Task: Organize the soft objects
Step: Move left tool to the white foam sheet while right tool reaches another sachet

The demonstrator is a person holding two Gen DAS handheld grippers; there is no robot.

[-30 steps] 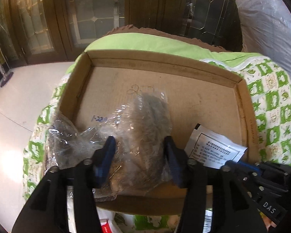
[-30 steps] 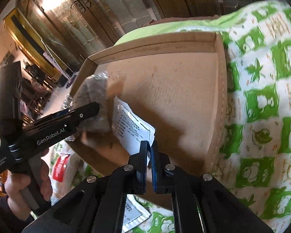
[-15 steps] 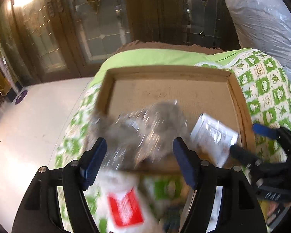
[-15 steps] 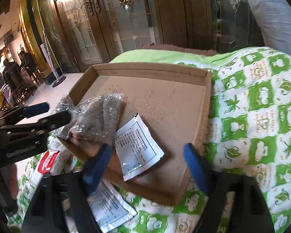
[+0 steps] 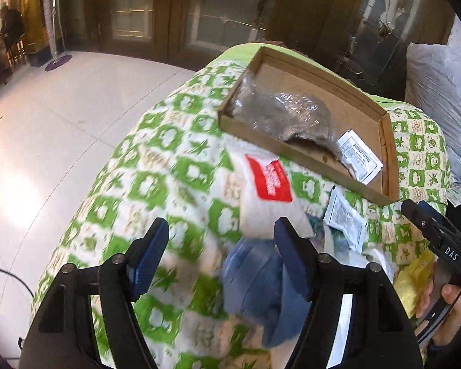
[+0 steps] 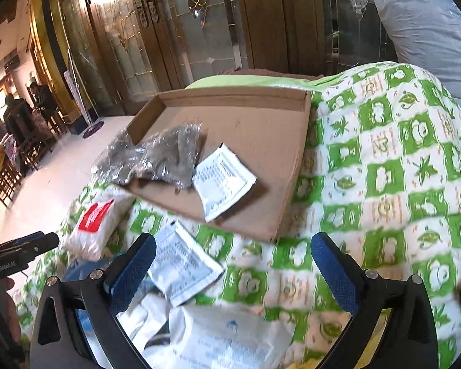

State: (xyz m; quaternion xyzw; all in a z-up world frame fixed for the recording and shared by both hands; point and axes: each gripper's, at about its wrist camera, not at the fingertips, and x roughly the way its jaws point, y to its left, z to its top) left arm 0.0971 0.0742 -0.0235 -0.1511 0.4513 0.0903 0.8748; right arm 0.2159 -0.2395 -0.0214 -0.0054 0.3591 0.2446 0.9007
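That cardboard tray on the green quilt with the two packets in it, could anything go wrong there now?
Possibly. The clear bag of grey stuff hangs over the cardboard tray's near-left edge, so a nudge might tip it out. The tray rests on a soft, humped quilt and could slide or tilt. The white sachet inside lies loose near the tray's near edge.

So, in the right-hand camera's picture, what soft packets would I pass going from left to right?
White packet with red label → clear bag of grey stuff → white printed sachet in the cardboard tray.

"DAS" on right tongs (image 5: 445, 246); "GenRobot.AI" on left tongs (image 6: 12, 261)
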